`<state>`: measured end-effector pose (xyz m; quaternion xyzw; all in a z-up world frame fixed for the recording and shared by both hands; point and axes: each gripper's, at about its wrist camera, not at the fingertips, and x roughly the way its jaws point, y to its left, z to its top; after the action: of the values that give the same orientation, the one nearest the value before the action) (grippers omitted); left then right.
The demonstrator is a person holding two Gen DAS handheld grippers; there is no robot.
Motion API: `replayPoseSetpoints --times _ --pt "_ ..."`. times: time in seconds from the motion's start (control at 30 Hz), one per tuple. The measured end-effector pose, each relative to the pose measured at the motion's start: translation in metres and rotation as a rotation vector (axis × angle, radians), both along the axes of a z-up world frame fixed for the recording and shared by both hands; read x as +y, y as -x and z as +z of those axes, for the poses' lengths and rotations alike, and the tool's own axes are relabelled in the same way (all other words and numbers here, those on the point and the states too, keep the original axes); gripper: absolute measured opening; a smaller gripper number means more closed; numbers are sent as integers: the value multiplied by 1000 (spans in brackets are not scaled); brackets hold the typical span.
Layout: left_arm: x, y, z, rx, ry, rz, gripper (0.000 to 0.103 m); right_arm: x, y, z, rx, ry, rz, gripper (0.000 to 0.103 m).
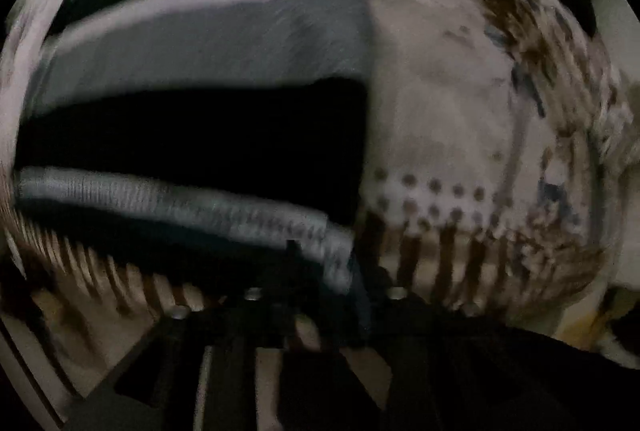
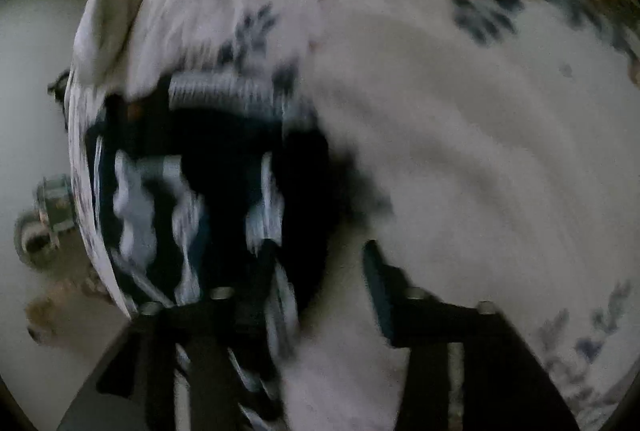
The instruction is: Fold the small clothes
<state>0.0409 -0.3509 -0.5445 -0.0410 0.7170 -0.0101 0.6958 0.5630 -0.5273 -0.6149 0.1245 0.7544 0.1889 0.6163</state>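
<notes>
Here both views are blurred and dim. In the left wrist view a striped garment (image 1: 192,79), in black, grey and white bands, lies on a patterned cloth (image 1: 460,91), its straight right edge running top to bottom near mid-frame. The cloth lies bare to the right of that edge, with dots and brown bars along its near border. The left gripper (image 1: 320,295) sits at the garment's near corner, beside a ribbed grey band (image 1: 160,199); whether its jaws are clenched or released I cannot tell.

In the right wrist view the garment (image 2: 192,199) is bunched to the left, near the cloth's (image 2: 480,151) left edge, with wide bare cloth to the right. The right gripper (image 2: 332,291) has jaws spread apart; its left finger touches the garment's edge, its right finger (image 2: 378,283) rests over bare cloth.
</notes>
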Motion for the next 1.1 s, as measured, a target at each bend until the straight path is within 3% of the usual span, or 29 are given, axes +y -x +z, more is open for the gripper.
replayPoseSetpoints --times 0.1,0.27,0.3,0.47,0.63,0.83,1.03,1.07,1.1 --pt "27 24 9 28 59 118 42 -12 58 11 44 14 71 52" --pt "89 63 3 101 196 345 46 -13 194 5 187 -19 127 52" --pt "106 54 2 102 217 406 46 -9 217 0 216 -32 120 52" --pt "230 65 -6 20 180 752 46 9 332 -36 368 -105 23 52" --pt "346 68 -8 -97 153 961 47 33 407 -63 408 -93 9 52" --pt "424 63 -9 -177 88 953 50 46 449 -61 379 -95 -63 57" --pt "431 30 -32 -149 100 859 53 48 480 -58 371 -107 -172 57" --pt "429 29 -31 -159 78 838 52 51 487 -59 375 -104 -188 57" --pt "426 30 -28 -178 62 823 35 48 490 -59 380 -99 -200 57"
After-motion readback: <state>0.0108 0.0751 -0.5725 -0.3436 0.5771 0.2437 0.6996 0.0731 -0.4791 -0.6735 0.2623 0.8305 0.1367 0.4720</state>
